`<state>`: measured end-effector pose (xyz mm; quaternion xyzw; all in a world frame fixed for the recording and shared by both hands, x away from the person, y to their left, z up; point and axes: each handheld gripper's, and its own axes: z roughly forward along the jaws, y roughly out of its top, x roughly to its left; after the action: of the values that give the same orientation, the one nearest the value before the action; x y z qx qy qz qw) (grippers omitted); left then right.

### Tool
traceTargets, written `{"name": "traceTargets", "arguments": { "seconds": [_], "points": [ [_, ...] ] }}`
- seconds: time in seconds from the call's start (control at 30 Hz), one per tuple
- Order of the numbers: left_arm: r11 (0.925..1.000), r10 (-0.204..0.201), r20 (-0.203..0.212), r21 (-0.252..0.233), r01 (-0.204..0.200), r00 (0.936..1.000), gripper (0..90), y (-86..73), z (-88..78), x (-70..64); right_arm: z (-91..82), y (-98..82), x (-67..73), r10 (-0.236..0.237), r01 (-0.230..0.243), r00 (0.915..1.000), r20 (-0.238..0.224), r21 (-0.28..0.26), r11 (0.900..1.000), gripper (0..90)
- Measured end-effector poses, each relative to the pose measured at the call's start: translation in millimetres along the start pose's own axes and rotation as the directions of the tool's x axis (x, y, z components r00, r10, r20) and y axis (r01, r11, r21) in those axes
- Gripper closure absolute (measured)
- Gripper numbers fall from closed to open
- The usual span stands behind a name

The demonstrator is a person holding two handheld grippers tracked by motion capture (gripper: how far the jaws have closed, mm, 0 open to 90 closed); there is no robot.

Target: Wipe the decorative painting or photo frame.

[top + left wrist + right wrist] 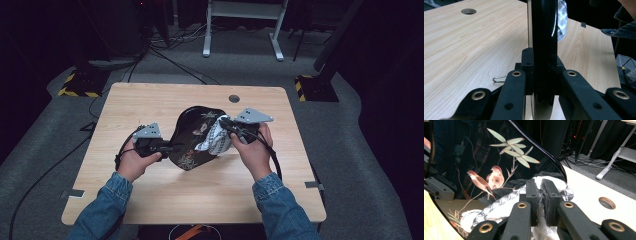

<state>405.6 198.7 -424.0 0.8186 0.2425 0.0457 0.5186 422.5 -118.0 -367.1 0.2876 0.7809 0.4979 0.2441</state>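
Observation:
A glossy black lacquer tray [190,131] painted with birds and bamboo stands tilted up on its edge at the middle of the table. My left gripper [172,148] is shut on the tray's left rim; in the left gripper view the tray [543,37] shows edge-on between the jaws of the left gripper [543,65]. My right gripper [223,123] is shut on a white cloth with a black pattern [215,140], which lies against the tray's painted face. In the right gripper view the cloth [499,210] bunches around the right gripper [541,192] in front of the tray [461,157].
The wooden table [150,100] has a round cable hole [234,98] near its far edge. A small wire clip [499,79] lies on the table by the left gripper. A white desk frame [240,25] and cables stand on the floor beyond.

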Motion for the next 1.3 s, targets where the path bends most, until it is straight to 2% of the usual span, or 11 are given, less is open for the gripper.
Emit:
{"name": "traceTargets", "arguments": {
  "seconds": [0.23,0.47,0.73,0.9,1.3],
  "points": [
    [0.9999,0.006,-0.009,0.009,-0.006,0.9999,79.9,0.9,0.9,-1.3,3.2,10.9,14.5,-0.060,0.059,0.9976,-0.034,-0.030,0.998,84.8],
    [0.9999,0.006,-0.008,0.011,-0.006,0.9999,79.9,0.9,1.1,-1.6,5.6,22.8,29.8,-0.133,0.130,0.9888,-0.068,-0.048,0.990,84.7],
    [0.9999,0.007,-0.009,0.009,-0.006,0.9999,79.9,0.9,1.6,-1.4,10.0,24.1,40.1,-0.159,0.153,0.9813,-0.108,-0.059,0.986,84.7],
    [1.0000,0.006,-0.007,0.008,-0.006,1.0000,79.9,1.1,1.8,-1.6,9.8,21.9,37.8,-0.160,0.155,0.9802,-0.116,-0.057,0.986,84.7],
    [1.0000,0.007,-0.005,0.007,-0.007,1.0000,79.7,1.1,1.9,-1.6,7.1,0.7,13.9,-0.103,0.103,0.9924,-0.068,-0.003,0.995,84.7]
  ]
}}
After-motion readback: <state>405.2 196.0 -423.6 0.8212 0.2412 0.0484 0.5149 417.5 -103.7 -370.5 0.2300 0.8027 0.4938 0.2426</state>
